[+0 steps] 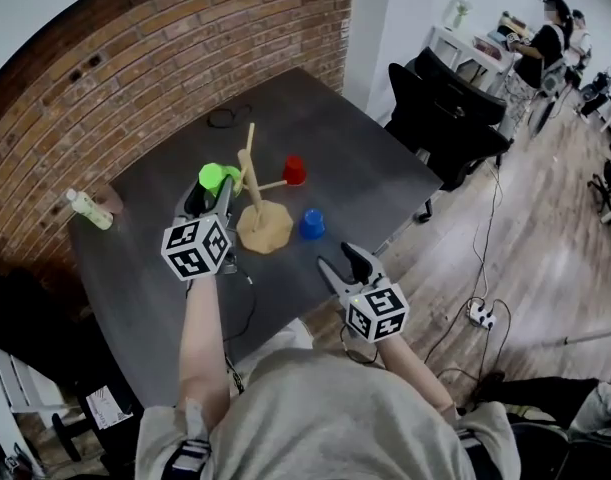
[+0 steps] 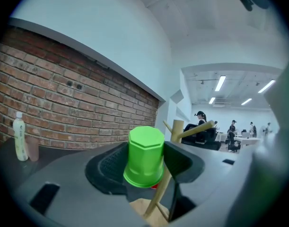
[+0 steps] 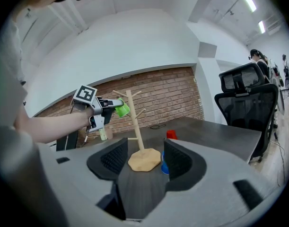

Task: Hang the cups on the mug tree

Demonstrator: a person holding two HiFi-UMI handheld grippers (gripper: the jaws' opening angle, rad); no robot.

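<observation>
Our left claw (image 1: 217, 190) grips the green cup (image 2: 145, 155) beside the mug tree (image 1: 255, 203) near the worktop's (image 1: 365, 168) middle, while our right claw (image 3: 142, 161) gapes wide and empty at its near edge.

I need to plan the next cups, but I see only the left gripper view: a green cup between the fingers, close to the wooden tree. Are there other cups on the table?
Observer: A blue cup stands on the table, beside the tree base.
Operator: Does the right gripper hold something?
Observer: No, the right gripper is open and empty, pointing toward the tree.
Operator: Is any cup hung already?
Observer: Not yet; a red cup stands on the table beyond the tree.
</observation>
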